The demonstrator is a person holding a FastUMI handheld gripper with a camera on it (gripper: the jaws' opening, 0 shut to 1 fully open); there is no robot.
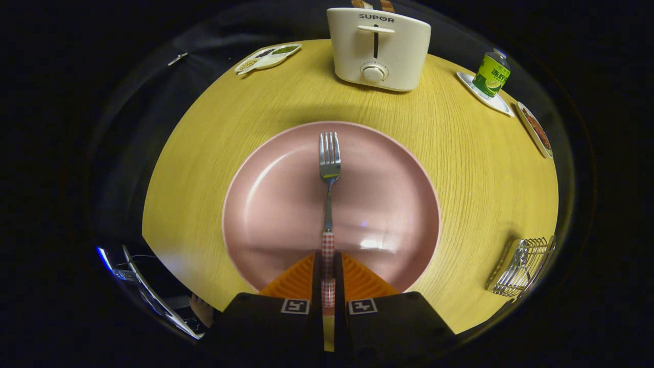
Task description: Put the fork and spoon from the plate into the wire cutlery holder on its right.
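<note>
Gripping the fork [329, 168] by its handle, claw [327, 266] closed, tines ahead over plate [265, 204].

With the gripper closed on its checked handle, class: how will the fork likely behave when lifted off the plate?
The fork looks like rigid metal, so it should stay straight. The hand-held gripper holds only the handle end, so the tines may droop. Its narrow handle could pivot between the fingers.

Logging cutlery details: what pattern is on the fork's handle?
Red-and-white checks on the fork handle, clamped in the gripper; gripper view.
</note>
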